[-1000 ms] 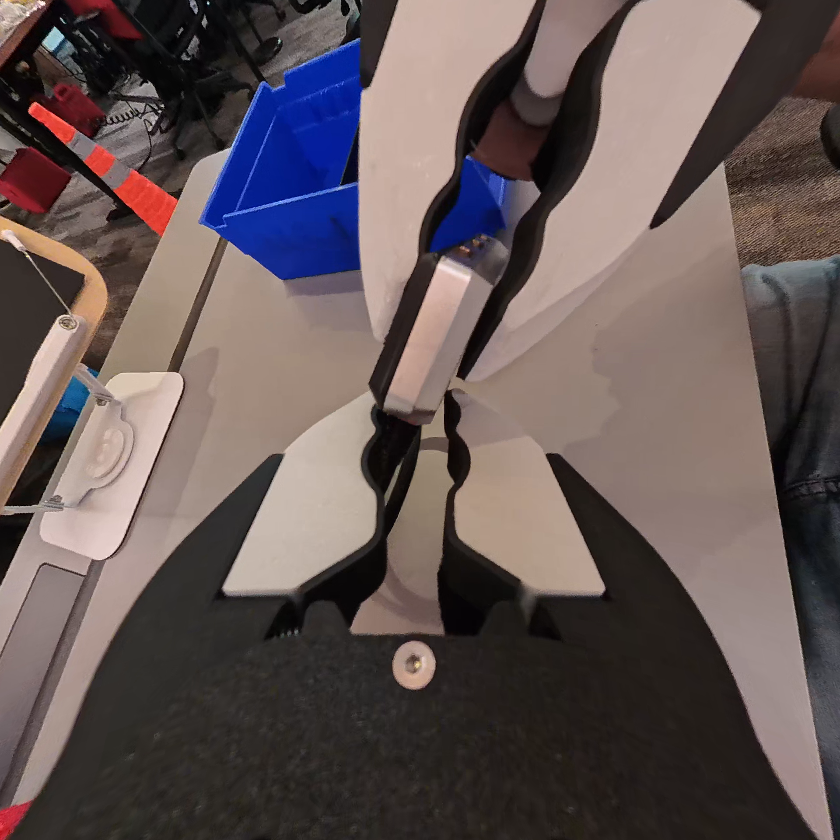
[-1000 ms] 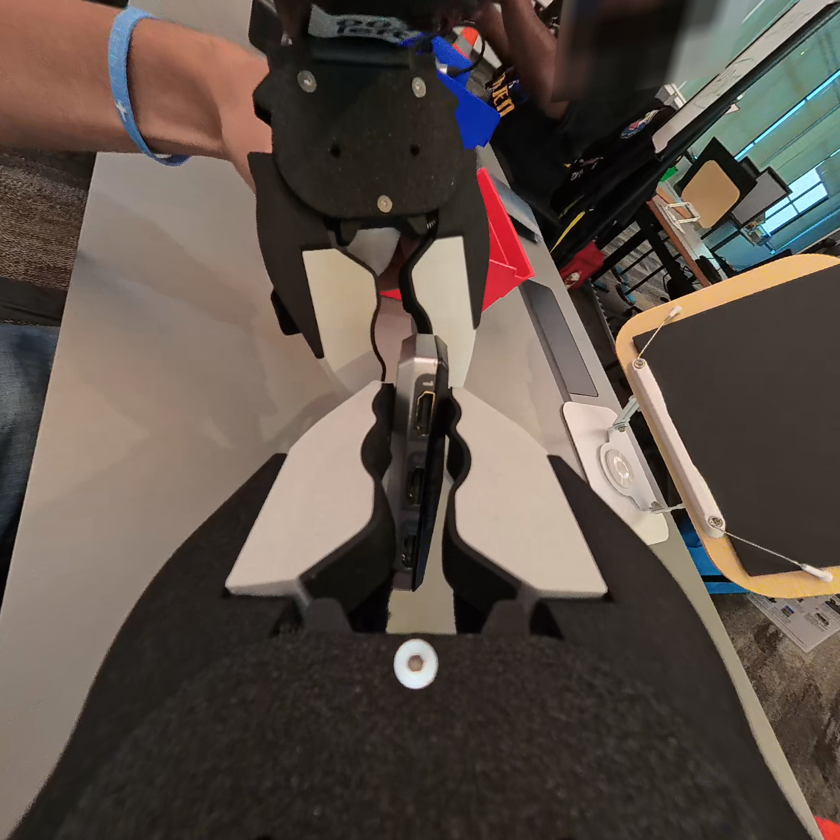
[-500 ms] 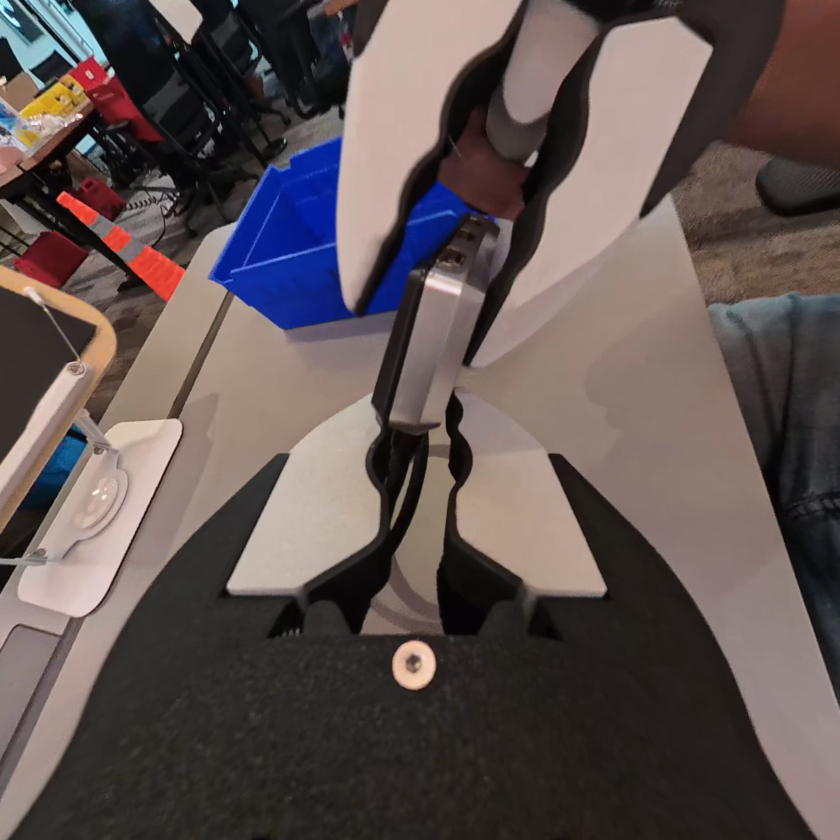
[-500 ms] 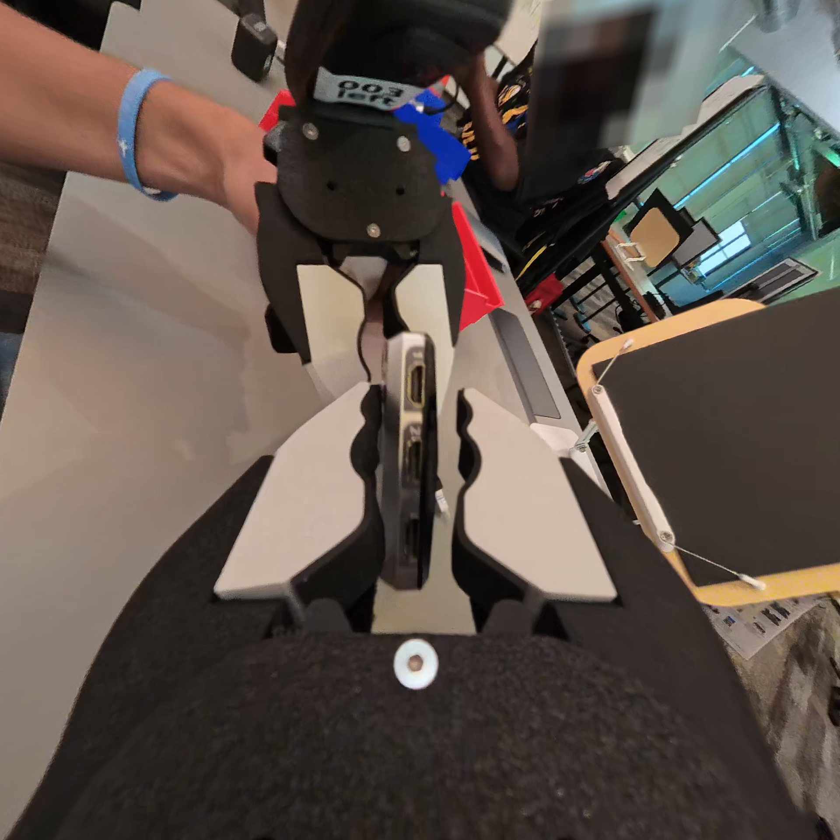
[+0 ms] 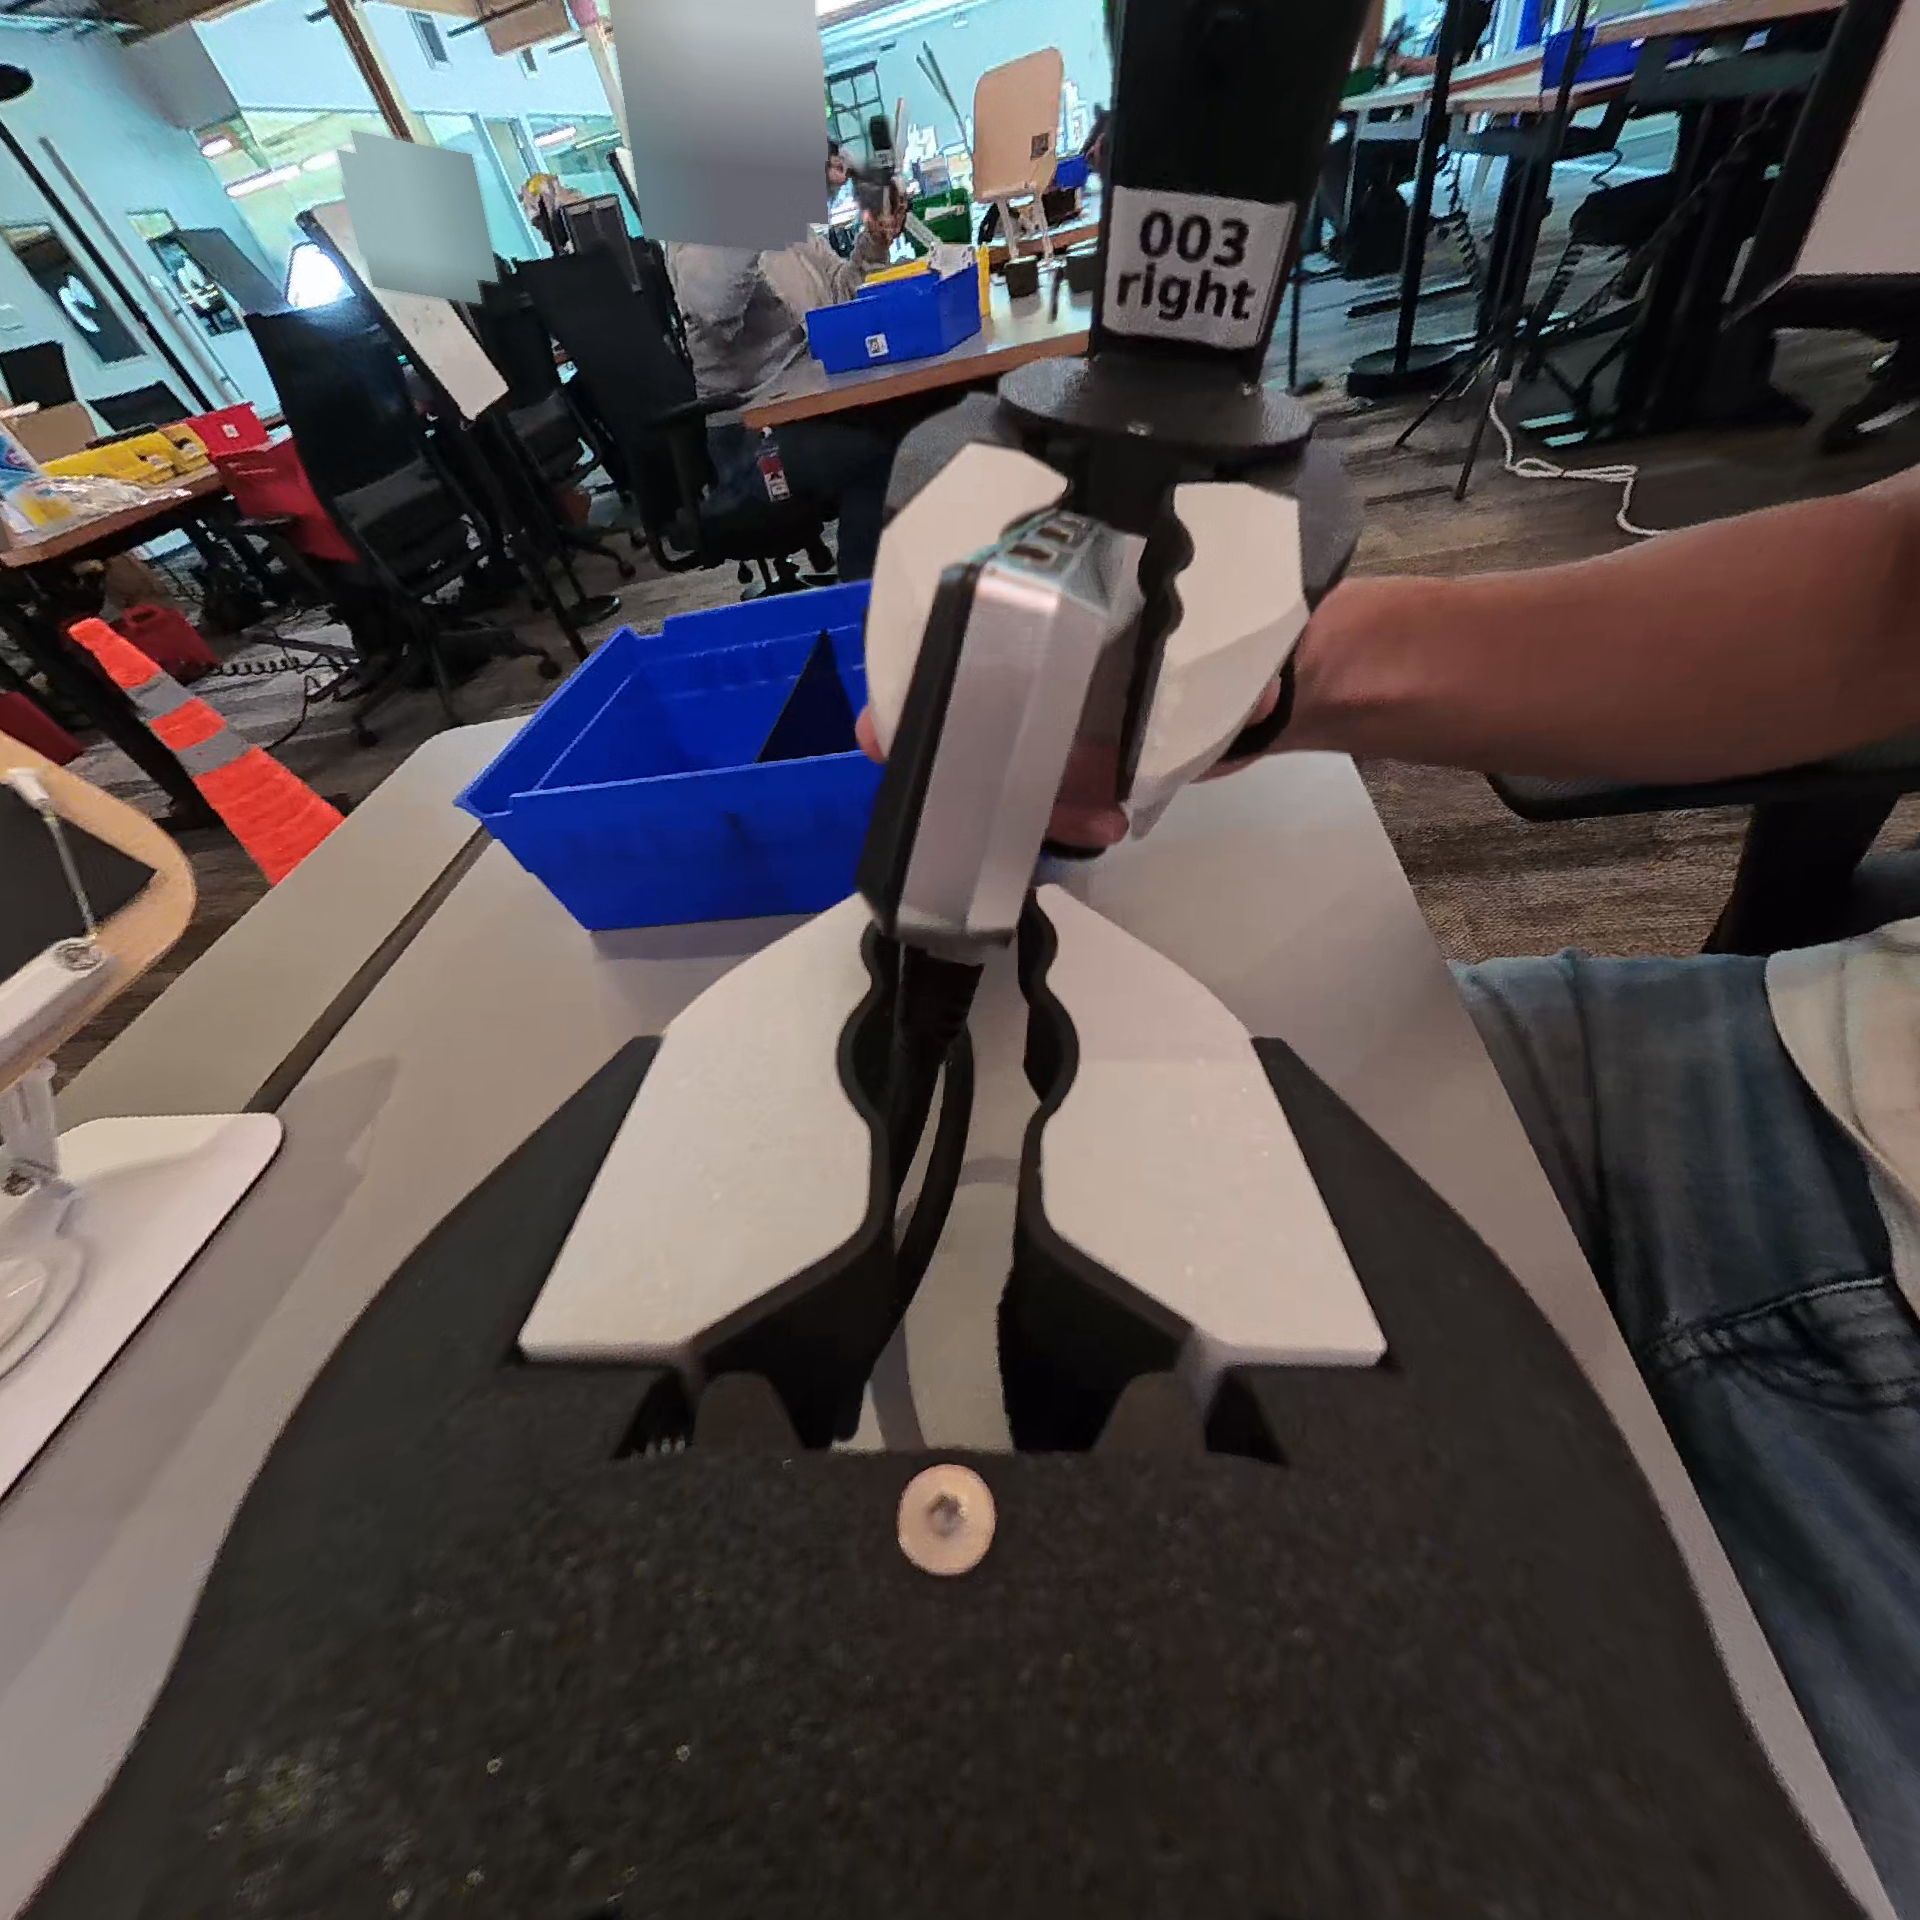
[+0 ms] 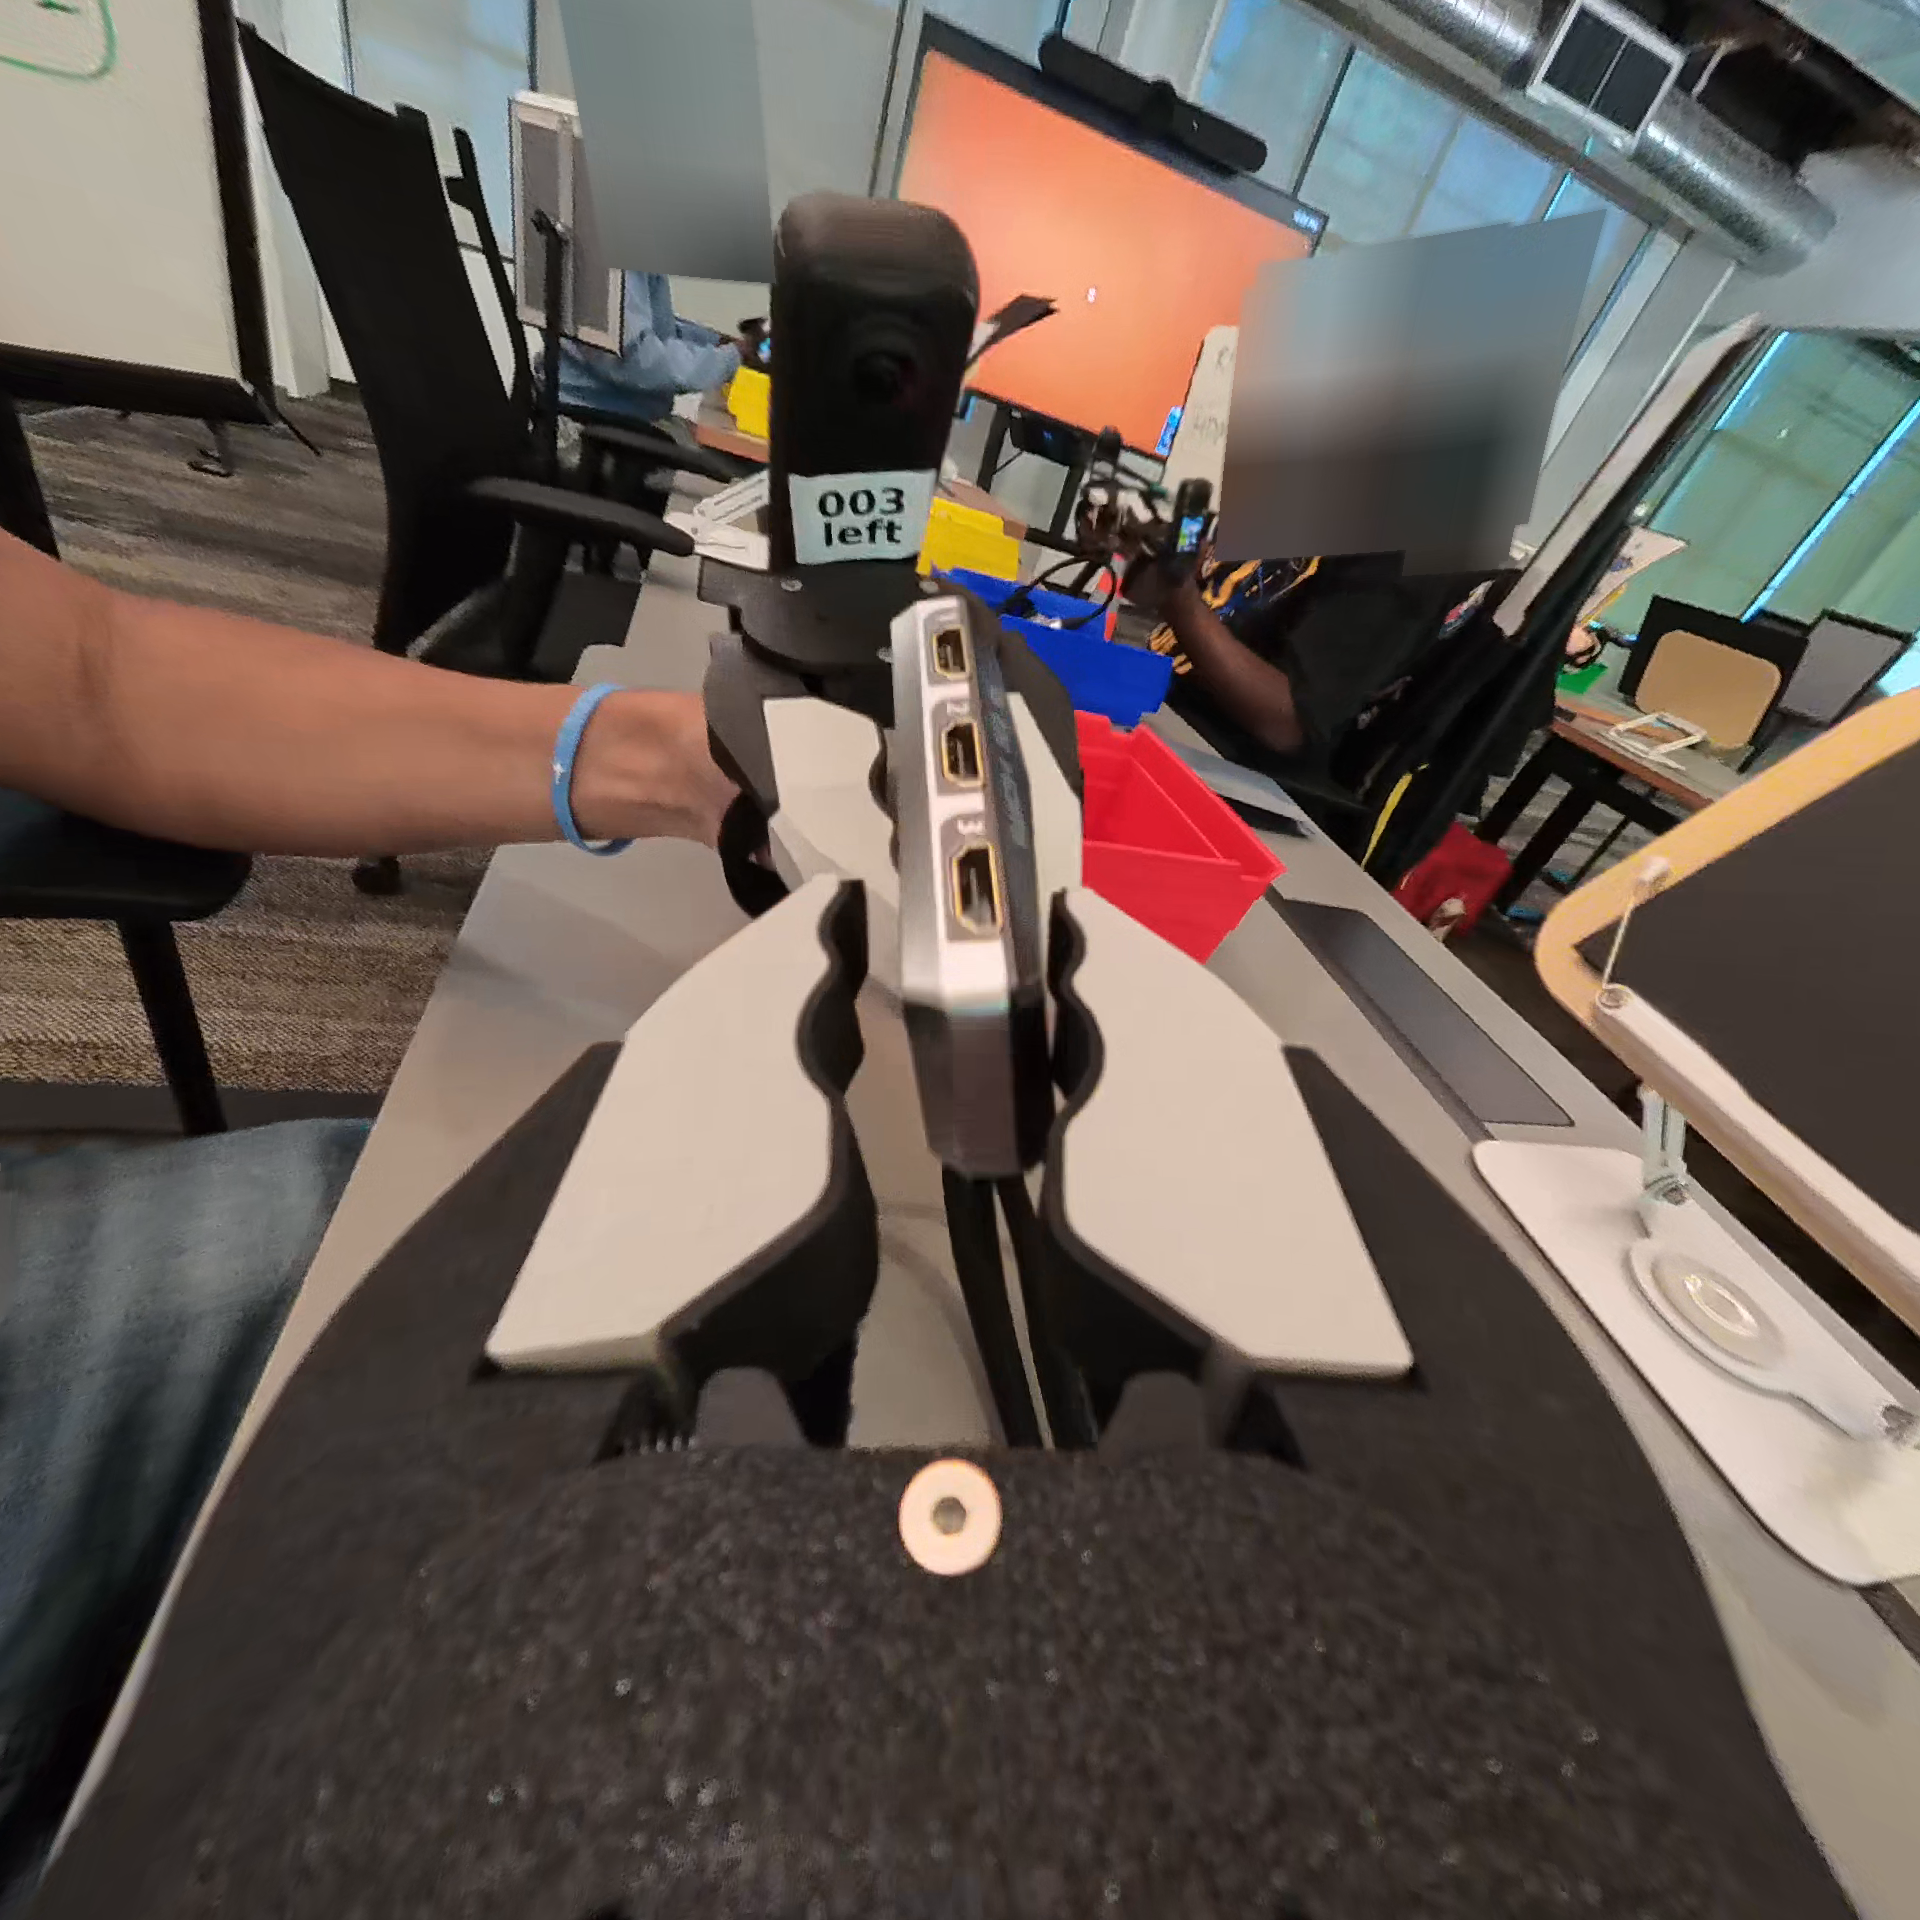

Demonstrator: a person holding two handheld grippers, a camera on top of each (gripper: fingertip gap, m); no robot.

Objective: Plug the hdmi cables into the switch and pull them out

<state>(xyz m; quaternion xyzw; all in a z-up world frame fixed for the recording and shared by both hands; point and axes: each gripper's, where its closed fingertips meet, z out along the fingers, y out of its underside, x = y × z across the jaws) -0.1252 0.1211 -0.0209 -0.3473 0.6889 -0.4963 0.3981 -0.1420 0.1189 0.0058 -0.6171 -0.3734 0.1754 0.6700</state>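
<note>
The silver HDMI switch point(image 5: 997, 748) is off the grey table point(image 5: 1299, 883), tilted upright. My right gripper point(image 6: 951, 899) is shut on its lower part. Three gold ports on its edge point(image 6: 966, 831) face the right wrist view, all without plugs. Black cable point(image 6: 982, 1299) hangs from its lower end. My left gripper point(image 5: 951, 920) sits just under the switch, its jaws a narrow gap apart. The cable point(image 5: 920, 1039) runs between them along the left pad only. In the right wrist view the left gripper's white finger point(image 6: 821, 769) shows behind the switch.
A blue bin point(image 5: 675, 790) stands on the table behind the switch, and a red bin point(image 6: 1164, 842) at the other end. A white stand base point(image 6: 1662, 1299) carries a tan-rimmed black board point(image 6: 1766, 883). A person's jeans leg point(image 5: 1714, 1247) lies along the table edge.
Both grippers have risen and tilted up, carrying the switch. It now stands steeper with its port edge up. The left gripper has stayed under its lower end.
</note>
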